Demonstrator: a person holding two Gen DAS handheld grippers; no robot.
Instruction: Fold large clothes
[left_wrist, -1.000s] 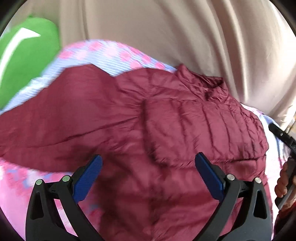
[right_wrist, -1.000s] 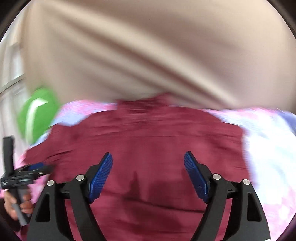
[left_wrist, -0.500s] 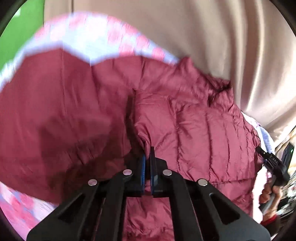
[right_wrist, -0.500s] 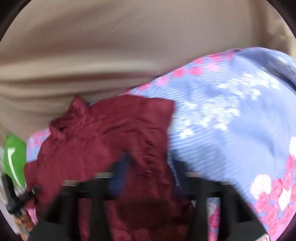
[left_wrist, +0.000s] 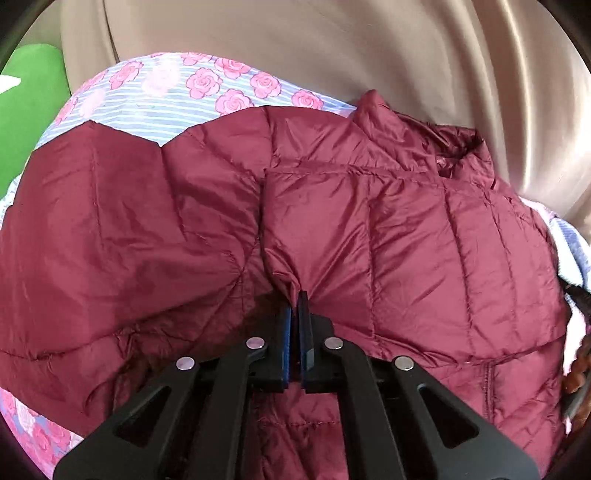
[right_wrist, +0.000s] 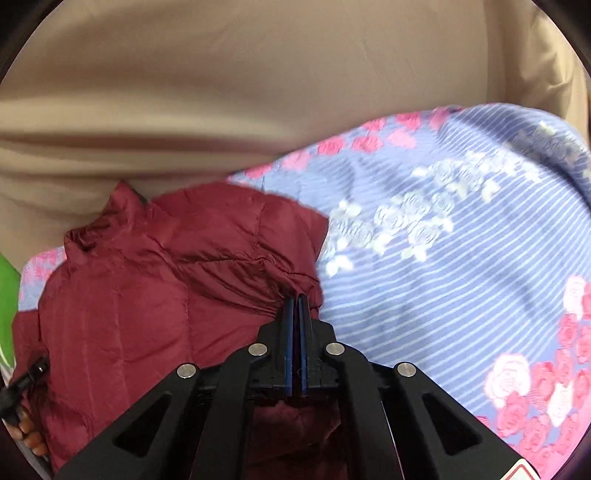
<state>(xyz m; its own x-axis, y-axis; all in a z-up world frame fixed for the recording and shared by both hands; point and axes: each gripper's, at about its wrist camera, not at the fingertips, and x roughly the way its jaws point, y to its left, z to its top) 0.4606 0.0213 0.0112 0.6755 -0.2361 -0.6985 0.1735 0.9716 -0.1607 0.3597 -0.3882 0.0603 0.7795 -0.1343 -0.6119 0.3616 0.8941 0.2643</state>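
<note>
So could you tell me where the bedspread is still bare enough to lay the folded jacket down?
The widest bare patch of floral bedspread lies right of the maroon jacket, up to the beige curtain. A narrow strip runs between jacket, curtain and green cushion. The jacket covers the middle.

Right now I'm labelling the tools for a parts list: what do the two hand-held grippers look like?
Both look alike. The left gripper and the right gripper have matte black plastic frames with triangular cut-outs, round silver pins at the joints, and blue ribbed pads lining the jaws. The right one shows a corner of a red-and-white sticker.
</note>
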